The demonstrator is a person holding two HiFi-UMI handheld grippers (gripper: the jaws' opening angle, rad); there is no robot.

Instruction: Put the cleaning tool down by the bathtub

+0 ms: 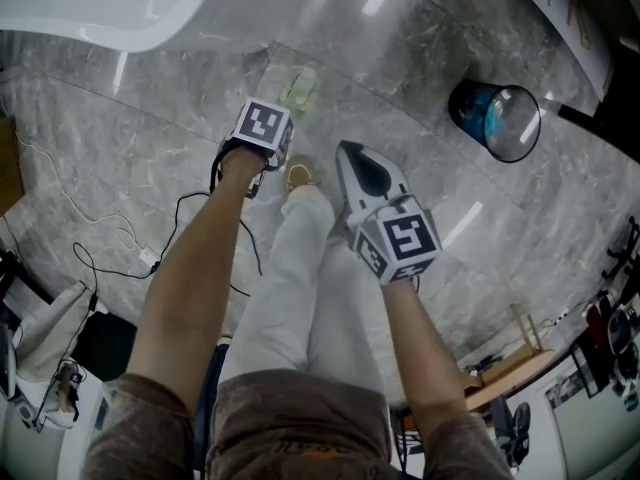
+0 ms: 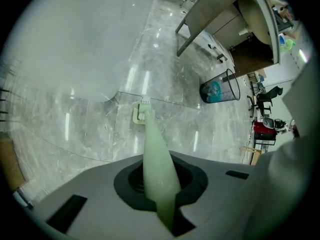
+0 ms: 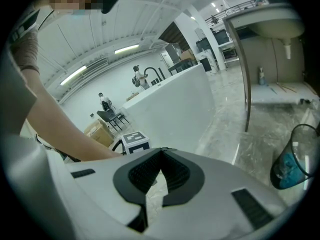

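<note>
Placement looks like the step in hand: the left tool (image 2: 161, 199) is clenched on the handle of the pale green plastic cleaning brush (image 2: 155, 154) and points steeply down at the grey marble floor (image 1: 150, 138). The brush's small head sits low over a floor tile just beside the curved wall of the white bathtub (image 1: 90, 13); whether the bristles already touch the floor I cannot tell. The next move, as I judge it, calls for bringing the handle down until the brush lies flat by the tub, then loosening the jaws and lifting clear without dragging it along. The right tool (image 3: 160, 176) is closed on nothing, its pads meeting at the tips, and it hangs near the person's light trouser leg, apart from the brush. Well away across the floor stands a black wire-mesh wastebasket (image 1: 497, 120) with something blue crumpled inside, perhaps a liner or a bag; nothing else in it can be made out.
</note>
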